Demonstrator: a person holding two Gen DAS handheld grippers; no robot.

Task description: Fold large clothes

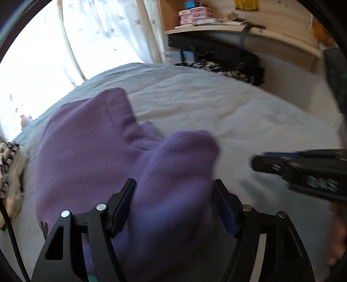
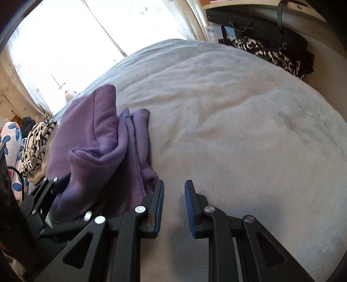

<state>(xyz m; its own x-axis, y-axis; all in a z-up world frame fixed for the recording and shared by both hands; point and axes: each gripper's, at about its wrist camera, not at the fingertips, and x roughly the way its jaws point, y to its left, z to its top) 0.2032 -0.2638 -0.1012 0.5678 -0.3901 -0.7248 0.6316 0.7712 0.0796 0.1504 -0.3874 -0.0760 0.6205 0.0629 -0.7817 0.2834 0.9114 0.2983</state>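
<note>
A purple sweatshirt (image 1: 86,151) lies partly folded on the left of a pale grey bedspread (image 1: 216,104). My left gripper (image 1: 174,183) is over its near end with the jaws wide apart. A rounded fold of the purple fabric bulges up between the pads, and they do not pinch it. My right gripper (image 2: 174,183) hovers over the bare bedspread (image 2: 238,130), just right of the sweatshirt (image 2: 91,130). Its jaws stand a narrow gap apart with nothing between them. From the left wrist view it shows as a dark blurred tool, the right gripper (image 1: 256,164), at the right edge.
A black-and-white patterned garment (image 2: 36,143) lies at the bed's left edge, and another patterned garment (image 2: 271,54) lies by the dark furniture at the far right. Bright curtained window (image 1: 54,54) stands behind the bed. A shelf with pink boxes (image 1: 195,15) stands at the back.
</note>
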